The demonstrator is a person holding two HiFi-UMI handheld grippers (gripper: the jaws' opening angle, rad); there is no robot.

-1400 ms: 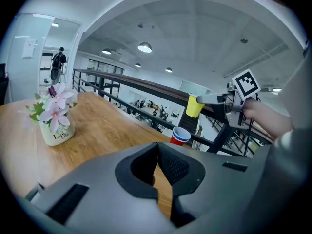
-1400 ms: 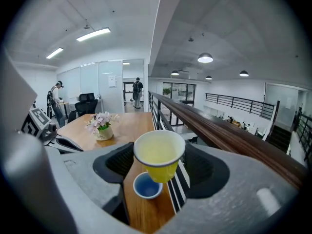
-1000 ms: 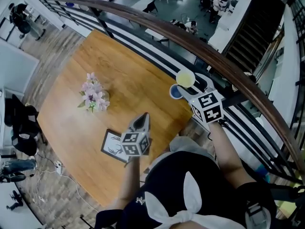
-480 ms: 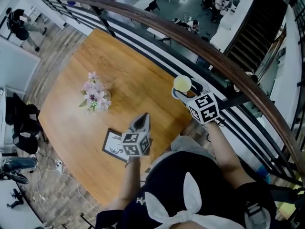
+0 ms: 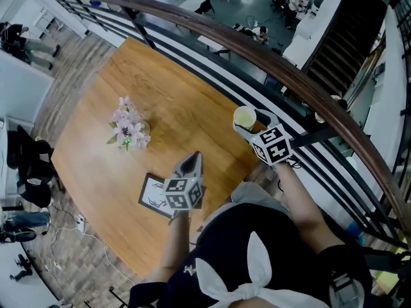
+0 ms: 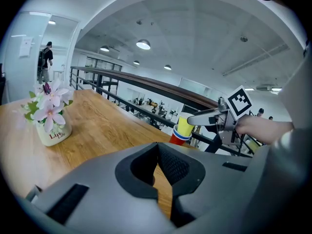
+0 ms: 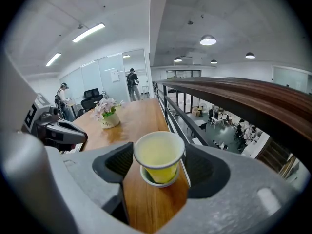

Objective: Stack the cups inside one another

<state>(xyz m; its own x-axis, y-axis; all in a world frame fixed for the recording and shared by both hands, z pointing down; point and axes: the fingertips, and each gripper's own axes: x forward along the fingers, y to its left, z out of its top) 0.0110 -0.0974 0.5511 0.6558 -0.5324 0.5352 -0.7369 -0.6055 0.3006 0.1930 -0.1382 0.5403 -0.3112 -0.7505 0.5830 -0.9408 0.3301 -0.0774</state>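
Observation:
A yellow cup (image 5: 244, 117) (image 7: 159, 155) stands upright between the jaws of my right gripper (image 5: 252, 122) (image 7: 159, 164), which is shut on it near the rim. Its base sits inside a lower cup (image 7: 158, 182) at the table's near right edge. In the left gripper view the yellow cup (image 6: 184, 127) rises out of a blue-rimmed cup nested in a red one (image 6: 177, 139). My left gripper (image 5: 191, 160) (image 6: 157, 179) hovers over the table's front, shut and empty, well left of the cups.
A small pot of pink flowers (image 5: 128, 132) (image 6: 51, 123) stands mid-table on the wooden table (image 5: 173, 88). A printed card (image 5: 152, 196) lies under my left gripper. A dark railing (image 5: 289, 76) runs close behind the cups, with a drop to a lower floor beyond.
My right gripper has come down with the yellow cup, from above the blue cup into it. The blue cup's opening is now covered. The left gripper has stayed put.

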